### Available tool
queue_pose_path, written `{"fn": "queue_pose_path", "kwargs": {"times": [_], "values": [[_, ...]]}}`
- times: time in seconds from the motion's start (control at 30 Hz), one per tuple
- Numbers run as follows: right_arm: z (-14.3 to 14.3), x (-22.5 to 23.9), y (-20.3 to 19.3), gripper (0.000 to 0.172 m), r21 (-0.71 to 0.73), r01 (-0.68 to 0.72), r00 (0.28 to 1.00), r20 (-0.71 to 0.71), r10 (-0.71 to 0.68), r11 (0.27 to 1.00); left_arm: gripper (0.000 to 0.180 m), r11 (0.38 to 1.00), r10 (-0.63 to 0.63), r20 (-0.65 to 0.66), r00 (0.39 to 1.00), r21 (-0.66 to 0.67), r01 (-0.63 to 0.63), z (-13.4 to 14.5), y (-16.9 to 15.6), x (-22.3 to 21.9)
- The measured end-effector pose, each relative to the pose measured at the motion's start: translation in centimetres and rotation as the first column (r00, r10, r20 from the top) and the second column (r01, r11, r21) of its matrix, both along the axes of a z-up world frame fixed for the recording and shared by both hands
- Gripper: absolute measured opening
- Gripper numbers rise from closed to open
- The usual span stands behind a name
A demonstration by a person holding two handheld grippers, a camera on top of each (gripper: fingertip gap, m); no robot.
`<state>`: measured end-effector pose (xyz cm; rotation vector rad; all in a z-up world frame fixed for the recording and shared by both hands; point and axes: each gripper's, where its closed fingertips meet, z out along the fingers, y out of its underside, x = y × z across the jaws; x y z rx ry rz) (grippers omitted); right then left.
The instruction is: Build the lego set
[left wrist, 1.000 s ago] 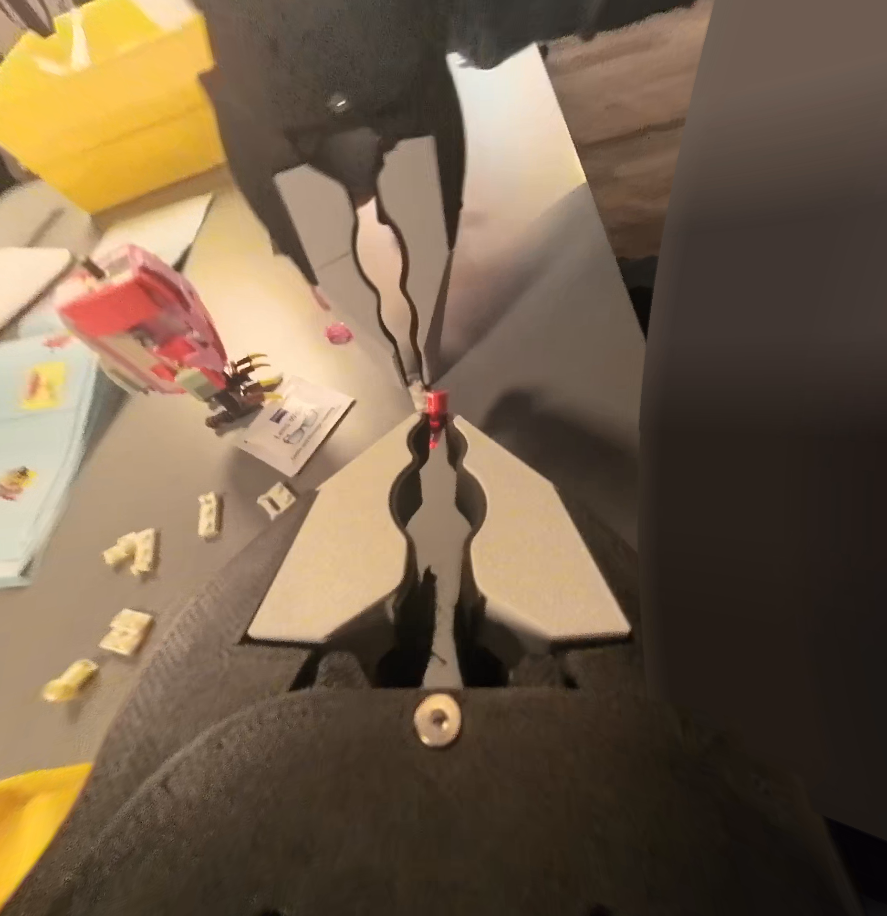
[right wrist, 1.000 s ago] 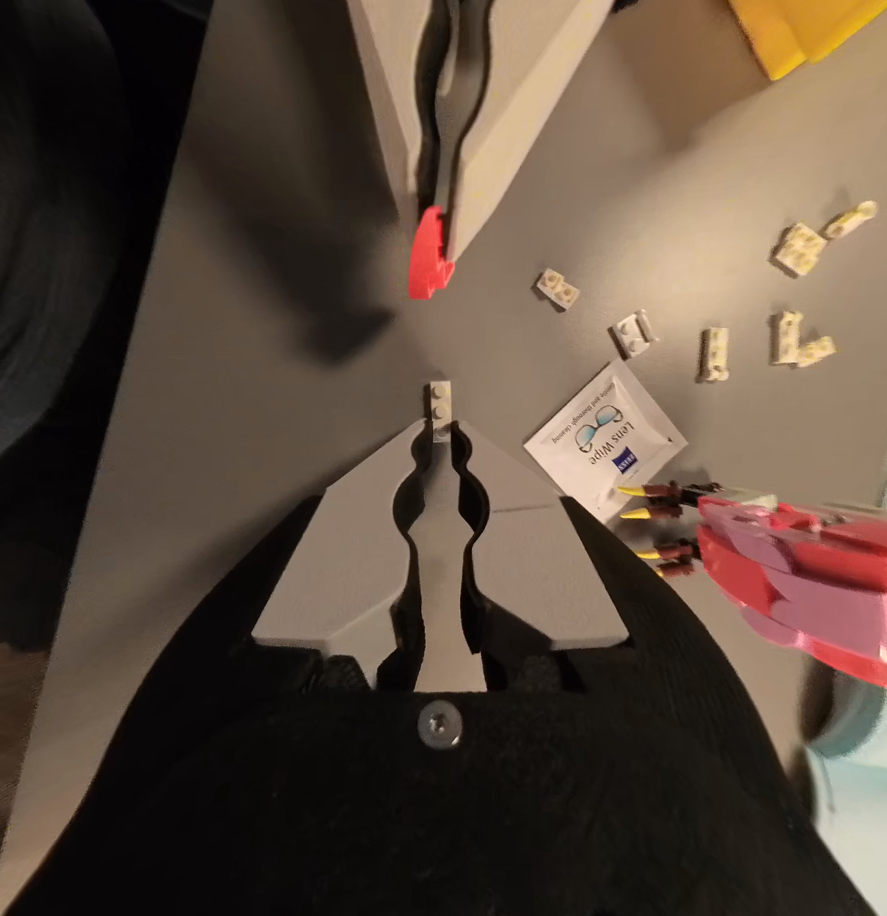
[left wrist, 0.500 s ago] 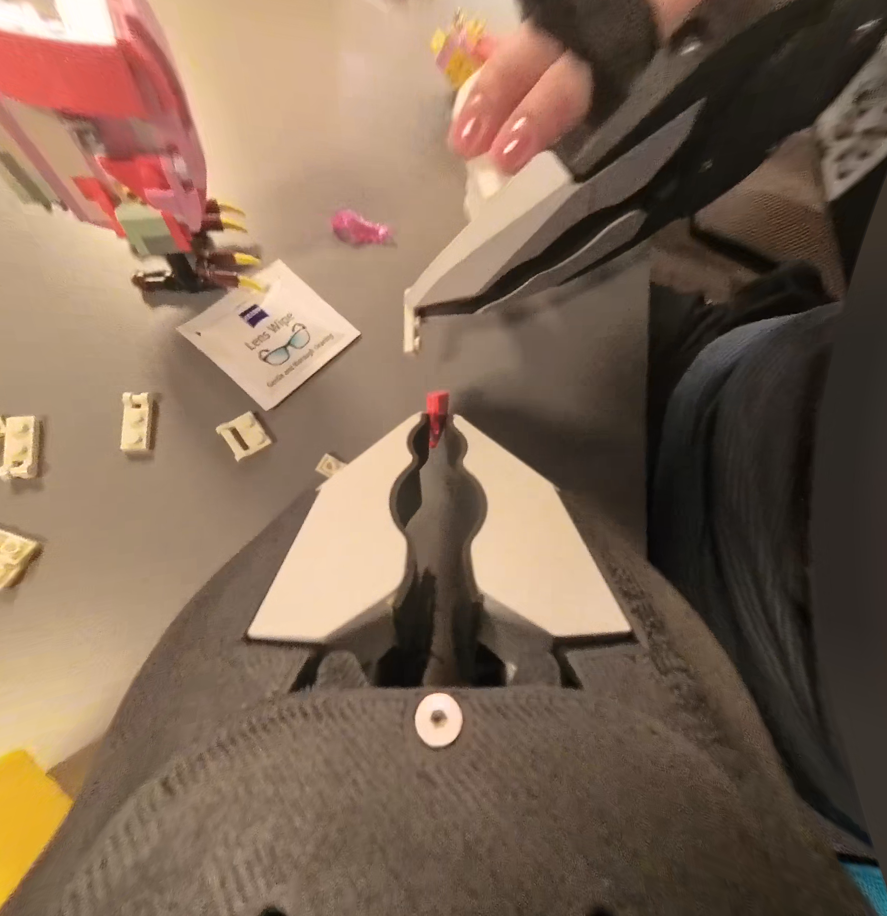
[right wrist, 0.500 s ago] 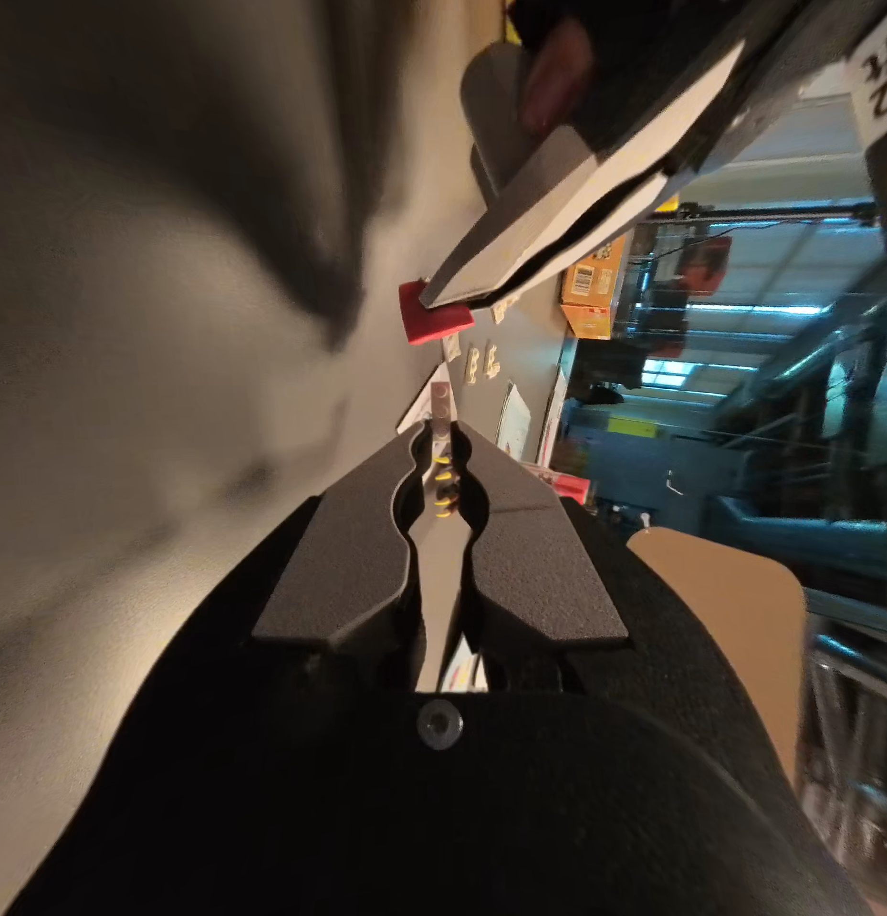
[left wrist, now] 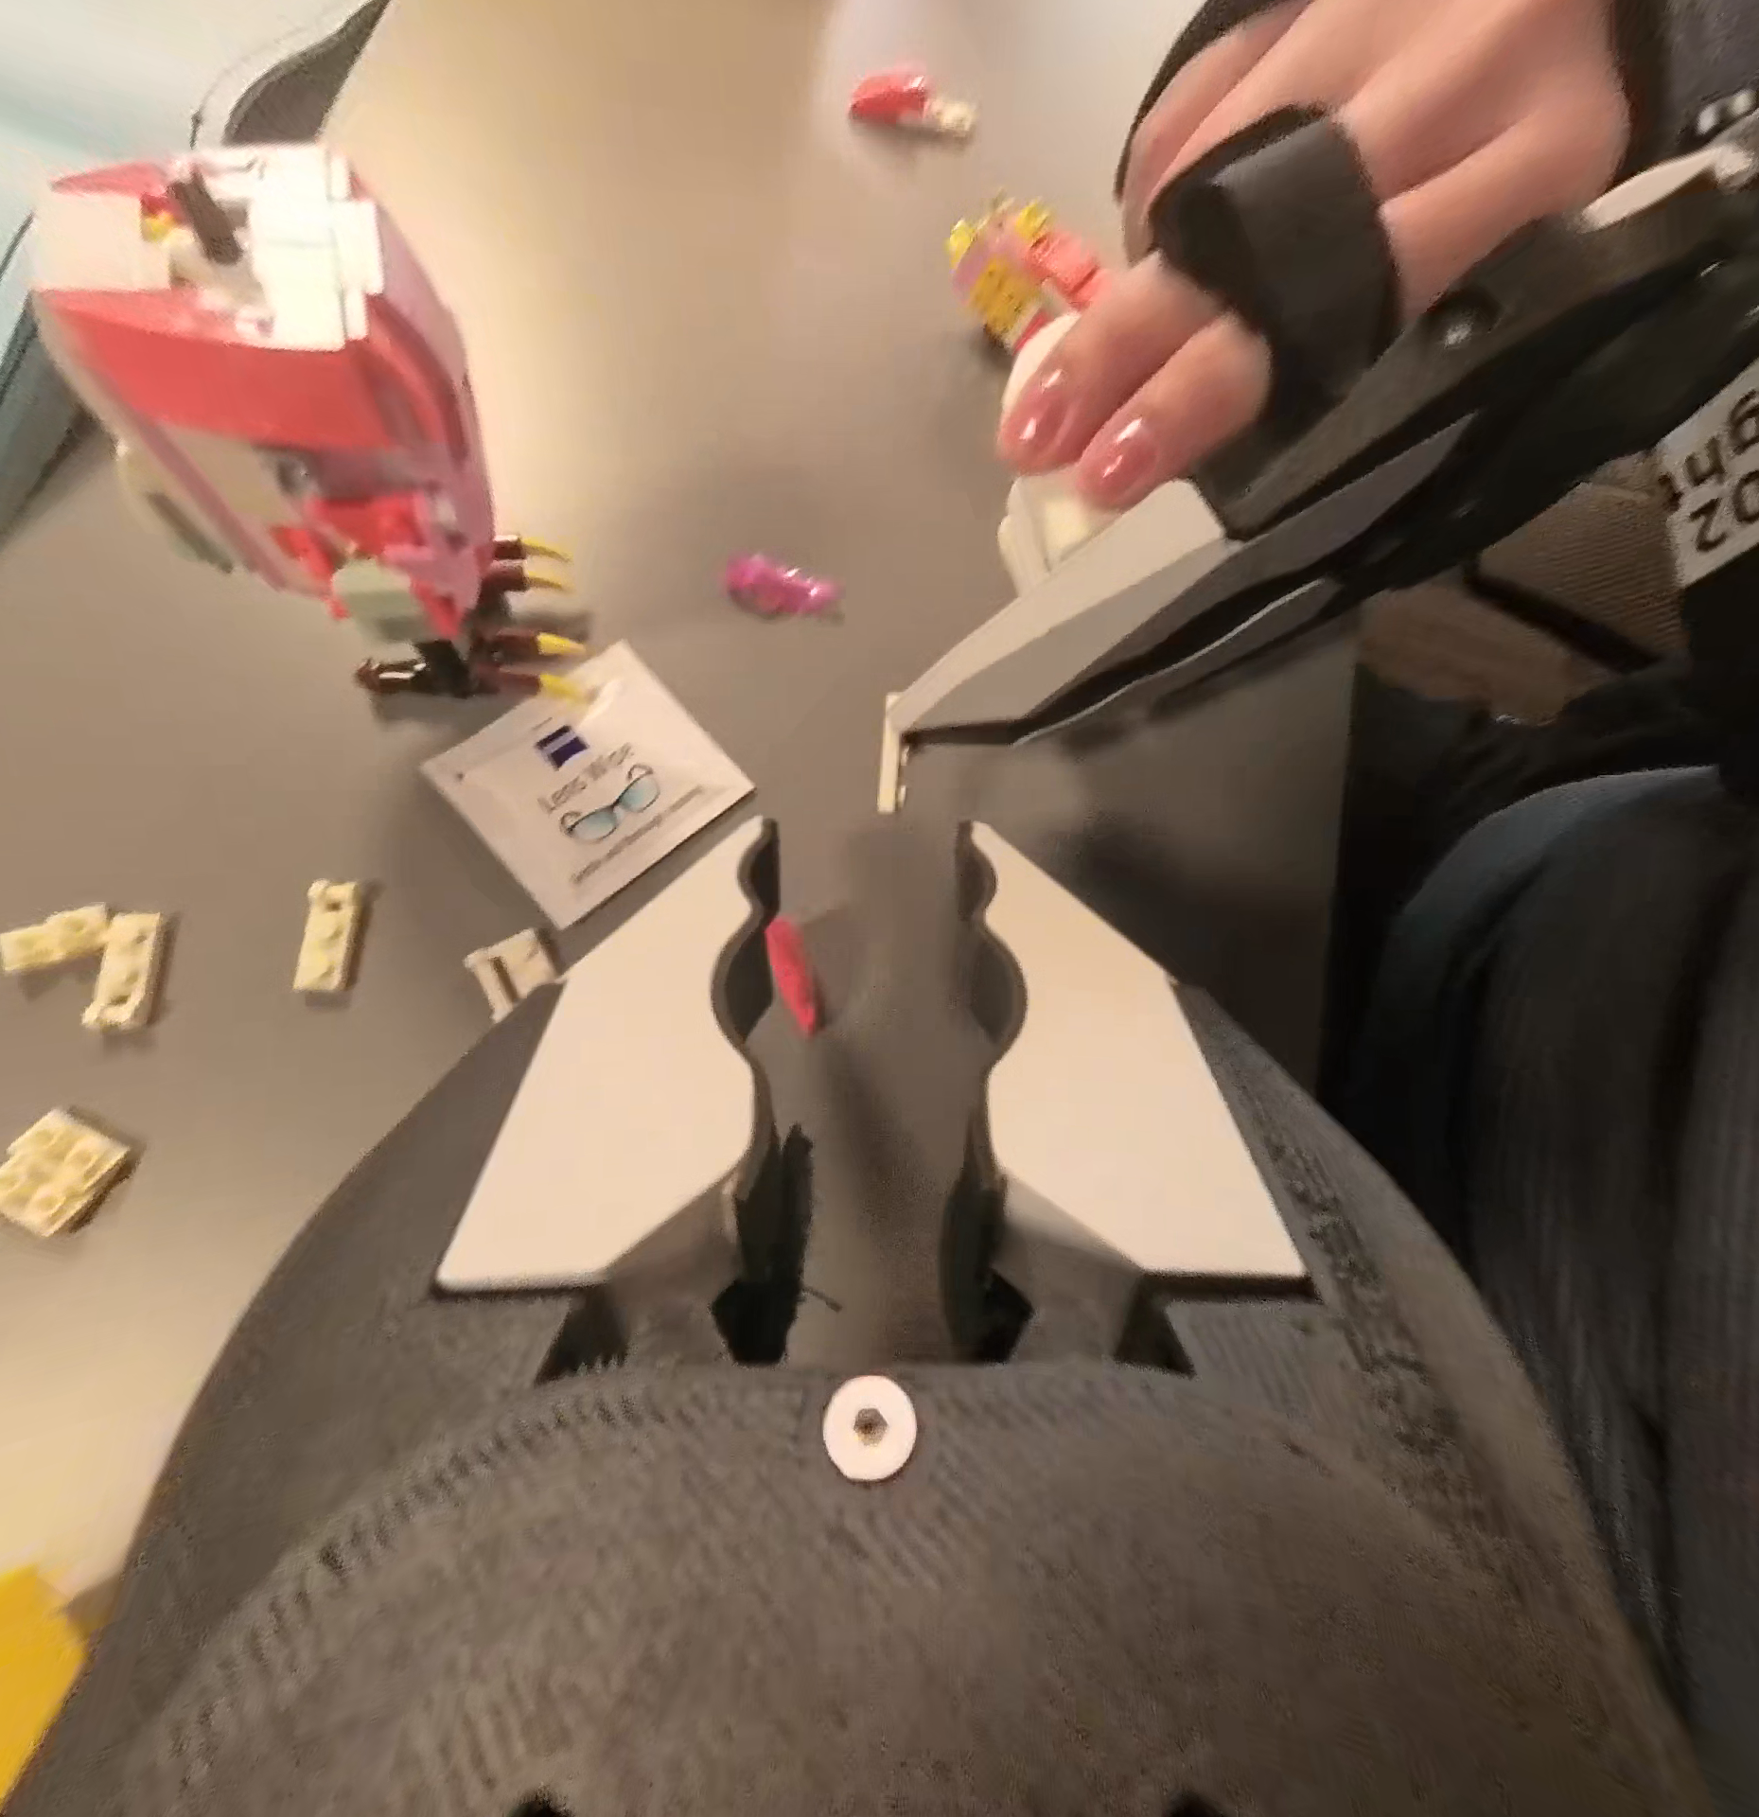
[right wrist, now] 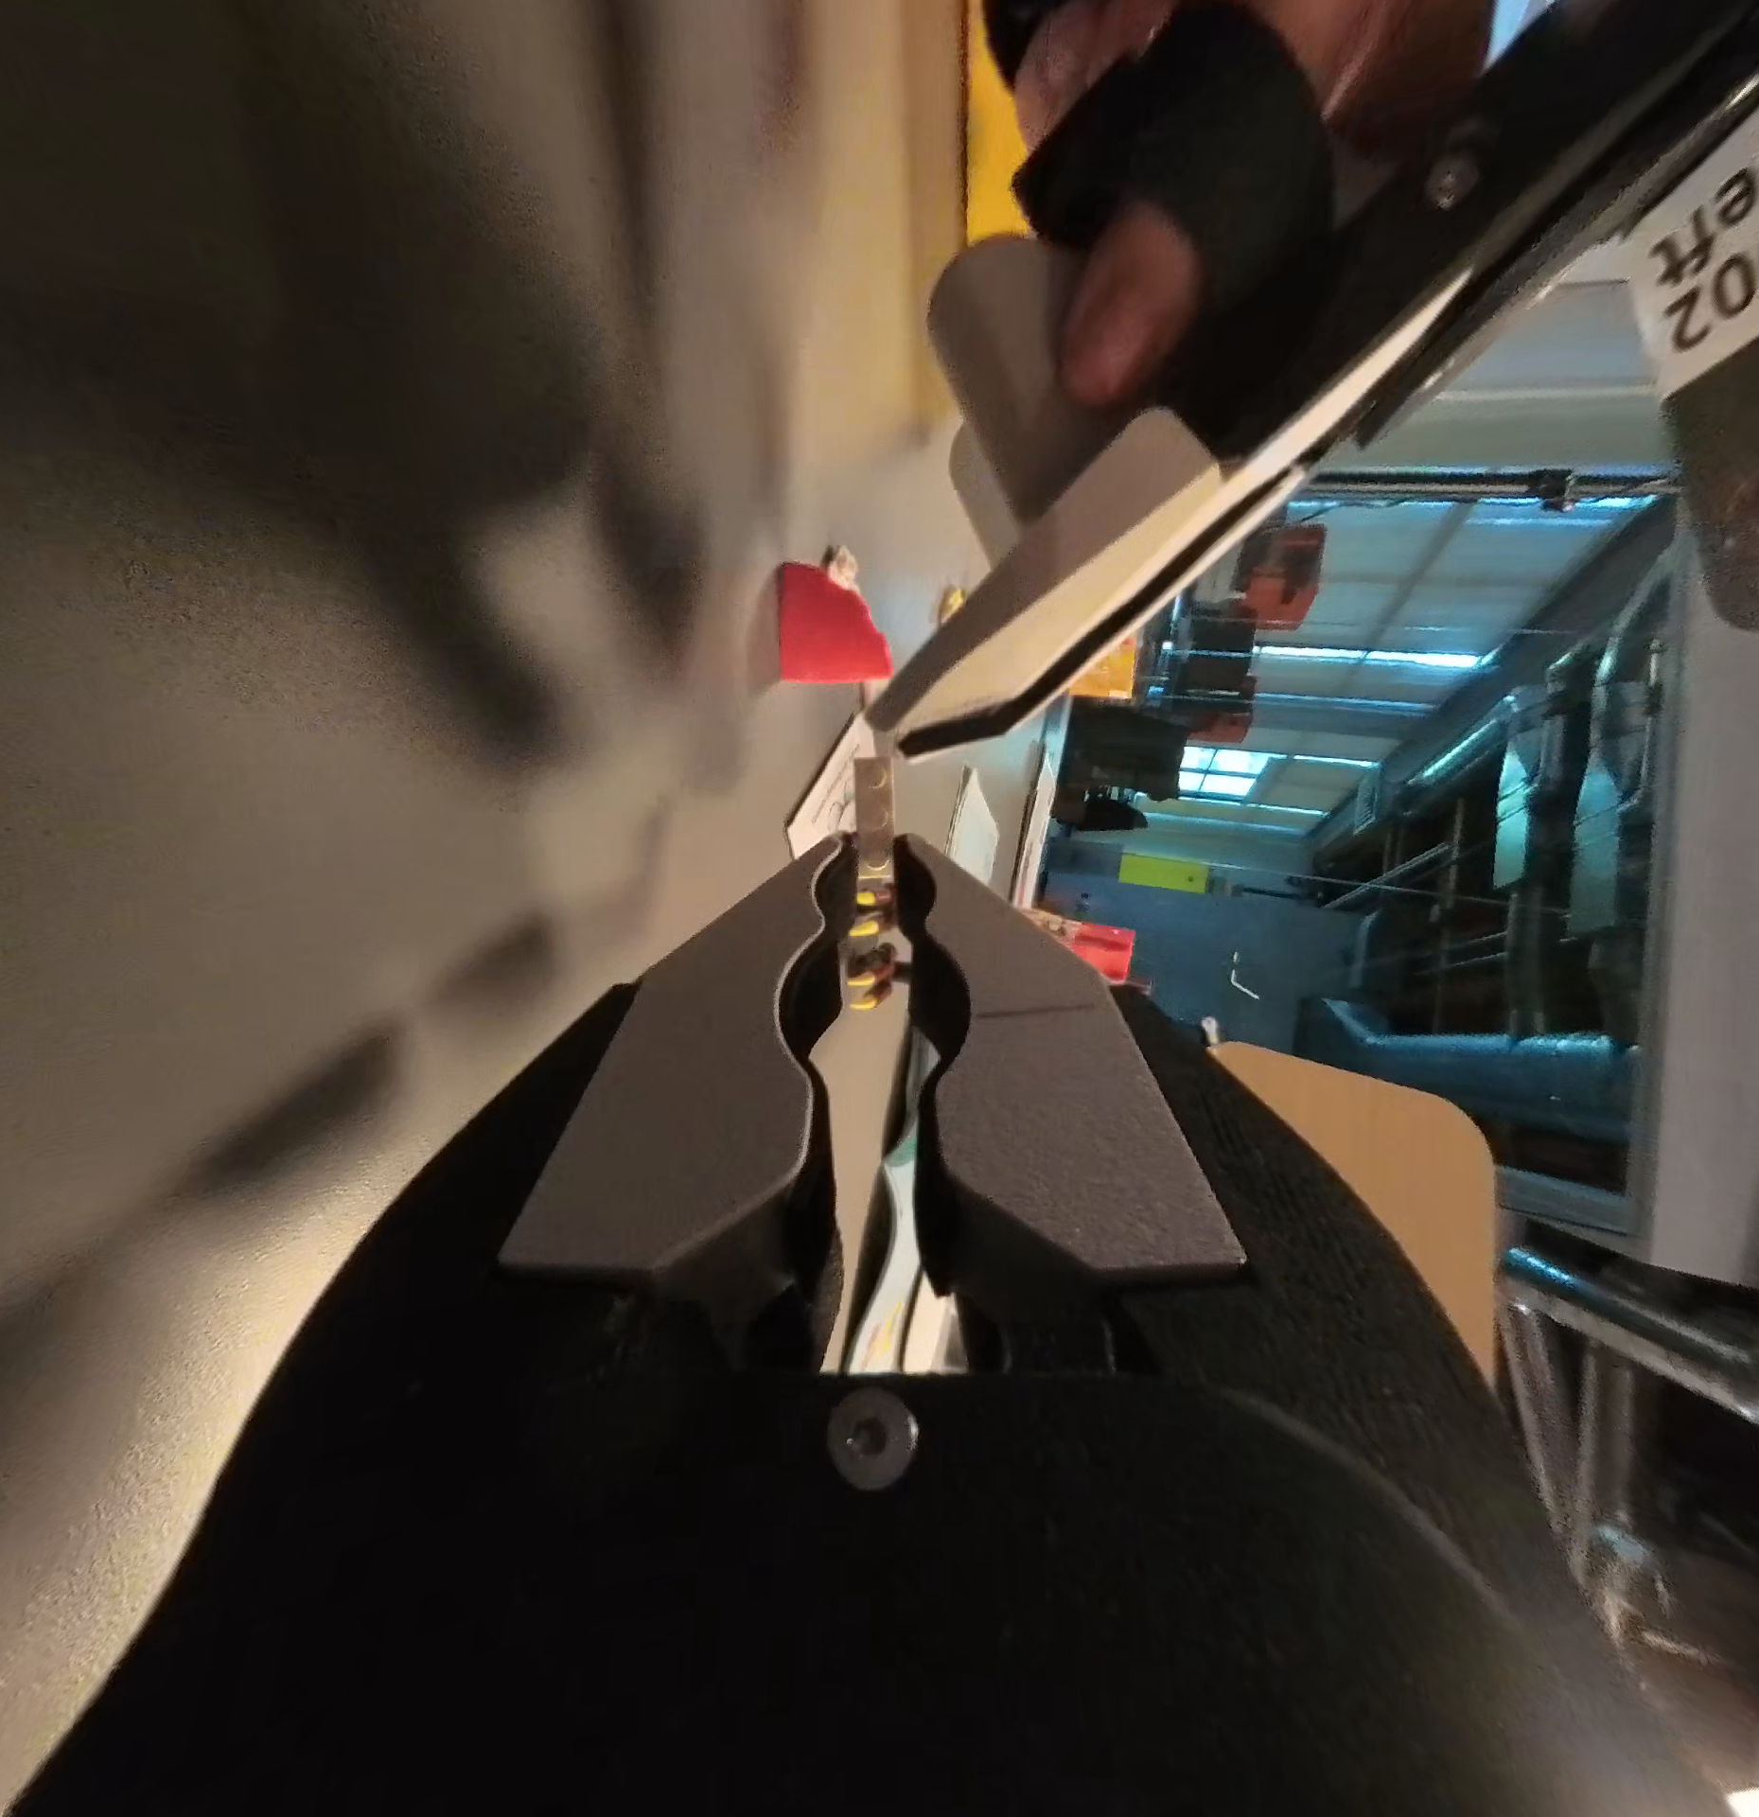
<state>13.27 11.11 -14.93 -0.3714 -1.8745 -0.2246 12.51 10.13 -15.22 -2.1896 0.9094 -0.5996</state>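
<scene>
The left gripper (left wrist: 867, 855) has its two pale fingers spread wide with nothing pressed between them; a small red brick piece (left wrist: 789, 973) shows in the gap close against the inner edge of the left-hand finger, blurred, and whether it rests on the grey table (left wrist: 659, 295) or is in the air cannot be told. The right gripper (right wrist: 875, 853) is narrowed onto one thin grey studded plate (right wrist: 875, 816), both fingertips pressed against its sides, with the plate sticking out past the tips. In the left wrist view that same plate (left wrist: 891, 752) hangs edge-on just above and beyond the left gripper's open tips, and a hand (left wrist: 1249, 256) in a black strap works the right gripper's handle. In the right wrist view the left gripper's tips sit just above the plate, with a red wedge brick (right wrist: 826, 639) on the table to their left. Left of the open fingers lies one white sachet (left wrist: 590, 787), and touching its far corner is one red, pink and white brick model (left wrist: 266, 393) with dark claws tipped yellow (left wrist: 531, 610). Five cream plate pieces can be counted on the table: one (left wrist: 511, 968) just beside the left finger, one (left wrist: 329, 934) farther left, two (left wrist: 89, 959) close together, one larger (left wrist: 49, 1170) nearer the camera. Farther off are one magenta piece (left wrist: 777, 585), one pink-and-yellow cluster (left wrist: 1013, 256), and one red piece (left wrist: 895, 93).
</scene>
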Motion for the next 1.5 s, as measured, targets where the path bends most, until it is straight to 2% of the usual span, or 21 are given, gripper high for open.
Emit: {"fn": "queue_pose_path", "kwargs": {"times": [0.2,0.33,0.4,0.43,0.5,0.57,0.63,0.8,0.97,1.07,1.13,1.2,1.33,1.5], "values": [[0.2,-0.1,-0.2,0.005,-0.023,-0.006,1.000,-0.007,0.005,1.000,0.013,0.999,-0.047,0.027,0.999,-0.017,0.048,0.0,-0.1,1.1],[0.3,0.1,-0.3,0.005,-0.047,-0.004,1.000,-0.005,0.004,0.999,0.004,0.997,-0.074,-0.024,0.997,-0.015,0.073,-0.6,-0.1,1.4],[-0.2,0.3,-0.5,0.008,-0.131,-0.002,1.000,0.017,0.004,0.991,0.003,0.996,-0.088,-0.075,0.993,0.005,0.089,-1.1,-0.1,1.3],[-0.7,0.6,-0.7,0.017,-0.236,0.006,0.999,0.046,0.005,0.972,0.003,0.995,-0.090,-0.108,0.990,0.024,0.093,-1.4,0.0,1.2],[-1.1,1.0,-1.2,0.028,-0.481,0.056,0.996,0.092,-0.013,0.875,0.003,0.992,-0.115,-0.175,0.978,0.040,0.124,-2.0,-0.2,1.2],[-0.9,1.2,-1.6,0.023,-0.645,0.096,0.992,0.122,-0.022,0.758,0.003,0.988,-0.140,-0.216,0.966,0.039,0.152,-2.4,-0.4,1.4],[-0.7,1.2,-1.5,0.020,-0.712,0.142,0.987,0.157,-0.042,0.687,0.003,0.982,-0.172,-0.232,0.957,0.037,0.186,-2.6,-0.7,1.7],[-1.7,1.5,-1.8,0.016,-0.760,0.218,0.966,0.259,-0.022,0.612,0.003,0.974,-0.211,-0.235,0.949,0.032,0.224,-2.5,-1.0,2.2],[-2.3,1.6,-1.7,0.004,-0.791,0.256,0.953,0.303,-0.007,0.556,0.003,0.969,-0.237,-0.234,0.943,0.014,0.248,-2.8,-1.3,2.4],[-2.3,1.8,-1.9,0.004,-0.814,0.279,0.945,0.327,0.006,0.509,0.003,0.969,-0.236,-0.226,0.945,0.020,0.246,-2.8,-1.4,2.5],[-2.1,1.8,-1.8,0.003,-0.825,0.287,0.944,0.331,0.005,0.487,0.004,0.978,-0.199,-0.199,0.960,0.021,0.207,-2.4,-1.2,2.5],[-2.1,1.9,-1.5,0.003,-0.830,0.313,0.938,0.346,-0.013,0.463,0.014,0.988,-0.143,-0.192,0.971,0.030,0.152,-1.6,-1.3,1.5],[-2.8,2.3,-0.7,0.003,-0.804,0.378,0.915,0.401,-0.051,0.460,0.015,0.993,0.002,-0.142,0.990,0.117,0.015,0.3,-1.1,-2.0],[-3.3,2.3,-0.6,0.004,-0.803,0.418,0.897,0.438,-0.056,0.425,0.031,0.996,0.086,-0.112,0.990,0.042,-0.082,-0.6,-1.2,-4.0]]}}
